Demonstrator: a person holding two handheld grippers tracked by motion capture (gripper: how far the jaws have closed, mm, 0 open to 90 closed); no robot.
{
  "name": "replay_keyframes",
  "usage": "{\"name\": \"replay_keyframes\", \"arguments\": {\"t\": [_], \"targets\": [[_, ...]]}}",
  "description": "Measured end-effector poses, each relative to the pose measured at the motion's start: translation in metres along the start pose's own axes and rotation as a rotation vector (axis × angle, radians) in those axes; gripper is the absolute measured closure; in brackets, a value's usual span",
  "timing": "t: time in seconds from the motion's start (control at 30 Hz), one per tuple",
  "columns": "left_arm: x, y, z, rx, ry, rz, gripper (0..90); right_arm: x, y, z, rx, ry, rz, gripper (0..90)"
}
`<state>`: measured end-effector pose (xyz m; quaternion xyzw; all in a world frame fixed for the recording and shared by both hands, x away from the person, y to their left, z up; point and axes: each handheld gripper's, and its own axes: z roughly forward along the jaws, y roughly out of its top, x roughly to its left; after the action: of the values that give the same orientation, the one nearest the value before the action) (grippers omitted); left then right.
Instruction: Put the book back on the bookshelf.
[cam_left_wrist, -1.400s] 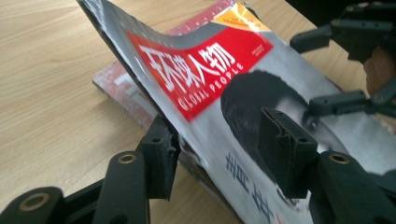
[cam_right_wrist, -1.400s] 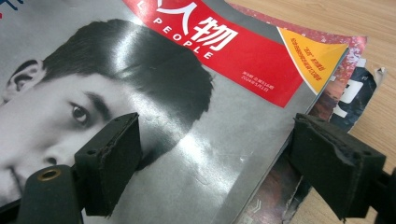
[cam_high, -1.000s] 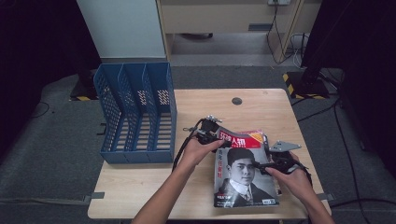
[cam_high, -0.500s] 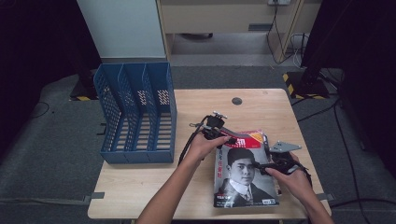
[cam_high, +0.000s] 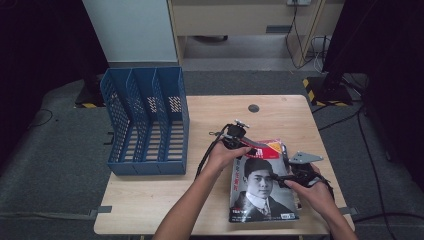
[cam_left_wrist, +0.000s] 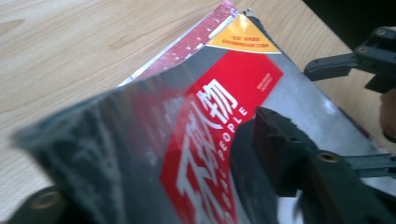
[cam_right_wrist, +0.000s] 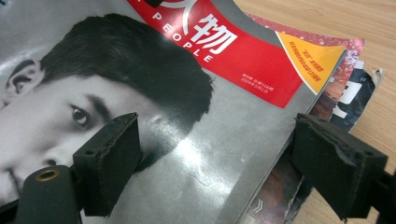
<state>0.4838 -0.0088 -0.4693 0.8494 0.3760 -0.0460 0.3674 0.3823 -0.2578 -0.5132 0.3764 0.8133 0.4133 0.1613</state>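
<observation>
High view is showing you working over a magazine (cam_high: 262, 192) lying on the right near part of the bench (cam_high: 150, 200), its long axis running away from you toward the far edge, on top of other magazines (cam_right_wrist: 345, 100) peeking out at its right side. Your left tongs (cam_high: 250, 146) are reaching across to the top left corner of the cover, so your left hand is the one nearer that far end. In the left gripper view the cover's corner (cam_left_wrist: 140, 140) is bowing up between the jaws, which have just been closing on it; one pad (cam_left_wrist: 280, 149) is lying on the cover, but whether they are pressing yet I cannot tell. Your right tongs (cam_right_wrist: 217, 163) are standing wide over the right edge of the cover, one pad on the portrait, the other out over the lower magazines, gripping nothing. A blue file rack (cam_high: 145, 120) is standing well to the left, so I am judging that the coming lift is turning on that left corner hold.
</observation>
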Motion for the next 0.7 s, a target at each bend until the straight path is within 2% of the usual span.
{"name": "replay_keyframes", "arguments": {"t": [0.07,0.1,0.17,0.3,0.53,0.6,0.7], "targets": [[0.000,0.000,0.000,0.001,0.009,0.003,57.9,0.000,0.000,0.000,-0.001,0.000,0.001,16.1],[0.000,0.000,0.000,-0.005,0.010,-0.001,64.7,0.000,0.000,0.000,-0.001,0.001,0.002,16.0],[0.000,0.000,-0.001,-0.004,0.013,0.001,66.5,0.000,0.000,0.000,-0.003,-0.001,0.002,16.0],[-0.001,-0.001,-0.001,-0.021,0.026,-0.015,78.4,0.001,-0.001,0.000,-0.011,-0.002,0.002,15.6],[-0.004,-0.002,-0.007,-0.066,0.008,-0.016,81.5,0.001,-0.002,0.000,-0.016,-0.004,0.001,15.0],[-0.007,-0.001,-0.010,-0.080,0.006,-0.006,81.9,-0.001,-0.001,-0.001,-0.019,0.007,0.020,14.9],[-0.014,0.000,-0.016,-0.103,0.001,0.017,82.3,-0.005,-0.002,-0.003,-0.028,-0.004,0.040,15.1]]}}
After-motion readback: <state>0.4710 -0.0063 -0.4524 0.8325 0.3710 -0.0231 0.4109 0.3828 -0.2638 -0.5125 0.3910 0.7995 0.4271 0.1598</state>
